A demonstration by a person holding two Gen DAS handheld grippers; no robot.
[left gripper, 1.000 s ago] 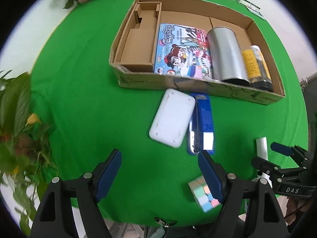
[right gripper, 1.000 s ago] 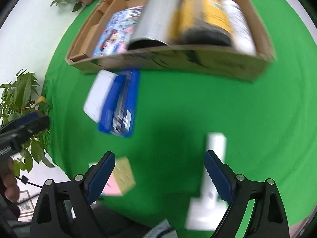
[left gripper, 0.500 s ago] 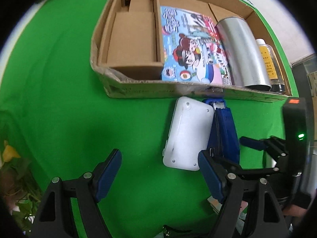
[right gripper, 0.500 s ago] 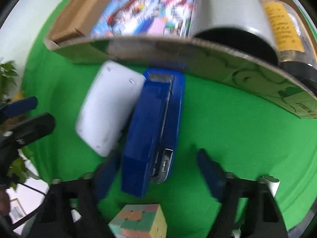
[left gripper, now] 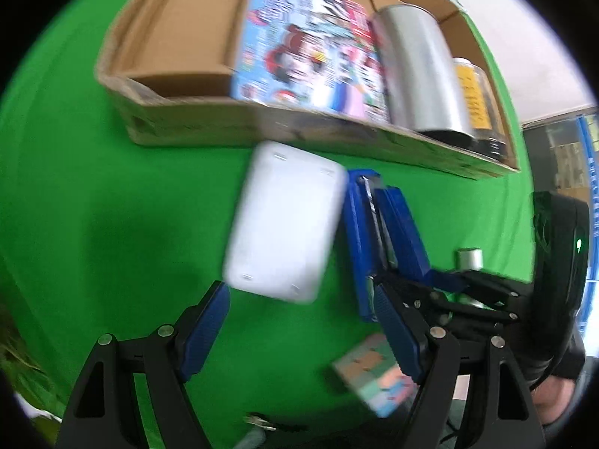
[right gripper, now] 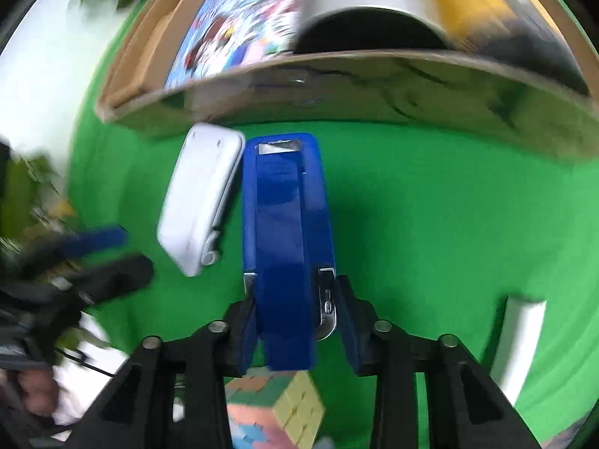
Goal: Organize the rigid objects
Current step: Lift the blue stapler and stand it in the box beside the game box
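A blue stapler (right gripper: 286, 224) lies on the green cloth in front of a cardboard box (right gripper: 374, 86). My right gripper (right gripper: 297, 321) is shut on the stapler's near end. A white flat case (left gripper: 284, 220) lies just left of the stapler (left gripper: 382, 239). My left gripper (left gripper: 299, 321) is open, its fingers just short of the case's near edge. The right gripper also shows in the left wrist view (left gripper: 441, 284). A pastel cube (right gripper: 277, 408) sits under the right gripper, also seen in the left wrist view (left gripper: 374, 374).
The box (left gripper: 262, 127) holds a colourful book (left gripper: 307, 48), a silver cylinder (left gripper: 419, 71) and a yellow-labelled bottle (left gripper: 471, 101). A white tube (right gripper: 520, 340) lies at the right on the cloth. Plants stand off the table's left edge.
My right gripper moved onto the stapler and closed around its near end. My left gripper moved forward, closer to the white case, still open.
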